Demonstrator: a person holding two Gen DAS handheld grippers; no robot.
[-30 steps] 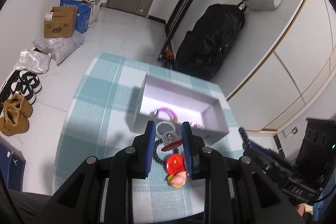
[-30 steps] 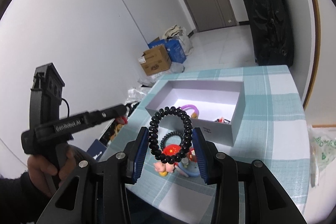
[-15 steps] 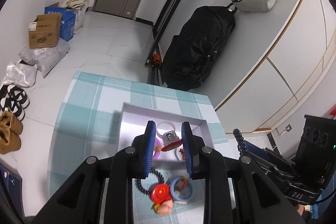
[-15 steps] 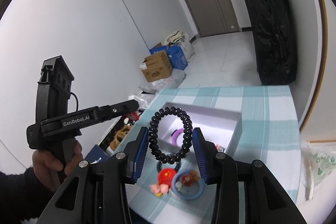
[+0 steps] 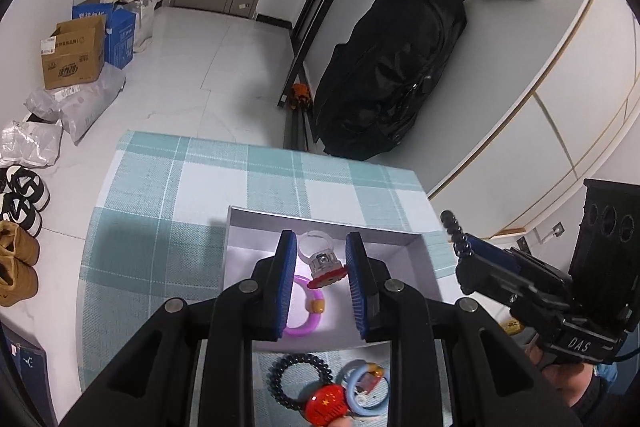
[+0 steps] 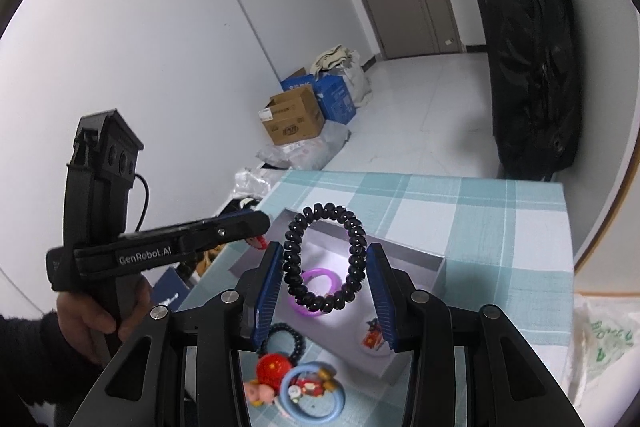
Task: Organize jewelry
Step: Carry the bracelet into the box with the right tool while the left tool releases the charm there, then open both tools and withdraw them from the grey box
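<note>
Glossy black coiled bracelet (image 6: pixel 325 259), a ribbed ring, sits clamped between the right tongs (image 6: pixel 325 291) above the white rectangular box (image 6: pixel 434 269). Left tongs (image 5: pixel 322 281) pinch a clear plastic ring (image 5: pixel 320 255) over that box.

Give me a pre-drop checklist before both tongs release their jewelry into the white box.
1. Left tongs grip the clear ring: ok.
2. Right tongs grip the black coil bracelet: ok.
3. Ring above the white box: ok.
4. Bracelet over the box opening: cannot tell, one view only.
5. Free floor inside the box beside the purple bracelet: ok.
6. Loose pieces on the checked cloth in front of the box still unsorted: not ok.
</note>
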